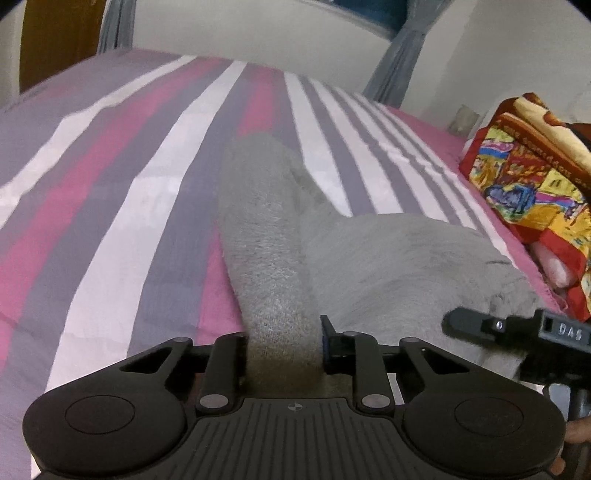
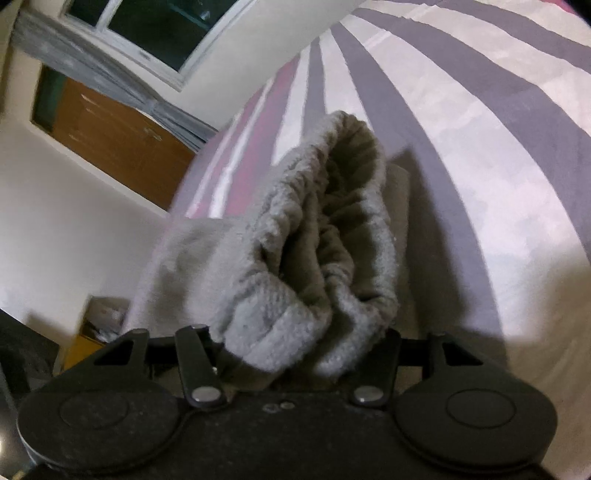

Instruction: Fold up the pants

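Grey fleece pants [image 1: 388, 266] lie rumpled on a bed covered by a pink, grey and white striped sheet [image 1: 129, 166]. My left gripper [image 1: 284, 343] is shut on a long grey band of the pants that runs away from it across the bed. The right gripper [image 1: 465, 325] shows side-on at the right edge, at the pants' near end. In the right wrist view, my right gripper [image 2: 303, 354] is shut on a thick bunch of the pants [image 2: 295, 240], the gathered waistband hanging open above the sheet [image 2: 480, 147]. The cloth hides its fingertips.
A bright red and yellow patterned blanket [image 1: 535, 177] lies at the bed's right edge. Beyond the bed are a white wall, grey curtains [image 1: 402, 55], a window [image 2: 155, 22] and a brown wooden door [image 2: 110, 136]. A box [image 2: 99, 325] sits on the floor.
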### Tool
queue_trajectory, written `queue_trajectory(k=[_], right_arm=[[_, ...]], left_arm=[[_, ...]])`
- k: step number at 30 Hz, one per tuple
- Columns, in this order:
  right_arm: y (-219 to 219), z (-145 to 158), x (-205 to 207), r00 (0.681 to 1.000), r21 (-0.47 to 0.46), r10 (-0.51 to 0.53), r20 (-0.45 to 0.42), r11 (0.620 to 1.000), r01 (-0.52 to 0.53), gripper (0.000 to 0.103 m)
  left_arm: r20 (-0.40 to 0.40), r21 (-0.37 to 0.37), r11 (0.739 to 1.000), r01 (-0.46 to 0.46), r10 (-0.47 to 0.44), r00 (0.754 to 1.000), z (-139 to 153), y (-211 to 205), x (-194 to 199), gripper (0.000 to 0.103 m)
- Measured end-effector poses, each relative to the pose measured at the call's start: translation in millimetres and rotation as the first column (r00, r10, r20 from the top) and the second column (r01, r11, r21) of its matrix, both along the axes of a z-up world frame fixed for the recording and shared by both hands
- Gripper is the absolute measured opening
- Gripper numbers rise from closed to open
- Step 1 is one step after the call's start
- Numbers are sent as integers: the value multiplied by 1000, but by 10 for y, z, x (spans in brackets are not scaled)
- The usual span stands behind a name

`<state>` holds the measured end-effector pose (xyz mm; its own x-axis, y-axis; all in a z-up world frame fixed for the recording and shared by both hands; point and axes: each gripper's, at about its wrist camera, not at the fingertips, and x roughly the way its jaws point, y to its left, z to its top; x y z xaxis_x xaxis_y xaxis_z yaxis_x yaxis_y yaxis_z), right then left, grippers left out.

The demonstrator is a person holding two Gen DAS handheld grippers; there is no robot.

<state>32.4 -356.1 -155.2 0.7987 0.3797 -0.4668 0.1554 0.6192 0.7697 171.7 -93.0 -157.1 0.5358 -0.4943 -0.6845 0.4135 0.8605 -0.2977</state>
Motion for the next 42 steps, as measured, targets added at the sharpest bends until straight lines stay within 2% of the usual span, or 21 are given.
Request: queue_trajectory(k=[10, 15, 21, 32, 42], right_arm=[[181, 480, -18, 992, 15, 33, 119, 999, -35, 55], [147, 739, 157, 984, -7, 43, 172, 999, -42, 55], [94, 858, 544, 979, -43, 49, 196, 998, -42, 55], [-101, 770, 1257, 983, -71, 32, 179, 997, -20, 55], [-357, 281, 1573, 997, -99, 1, 81, 995, 7, 55]], left_arm=[[130, -9, 1000, 17, -16, 991, 479, -25, -152, 24], [183, -15, 1000, 7, -4, 983, 746, -17, 3, 24], [212, 10, 1000, -10, 8, 977, 900, -93, 348, 24], [223, 57, 997, -52, 38, 974, 766, -497, 1126, 24], [193, 112, 992, -61, 39, 980, 304, -645, 1557, 24]])
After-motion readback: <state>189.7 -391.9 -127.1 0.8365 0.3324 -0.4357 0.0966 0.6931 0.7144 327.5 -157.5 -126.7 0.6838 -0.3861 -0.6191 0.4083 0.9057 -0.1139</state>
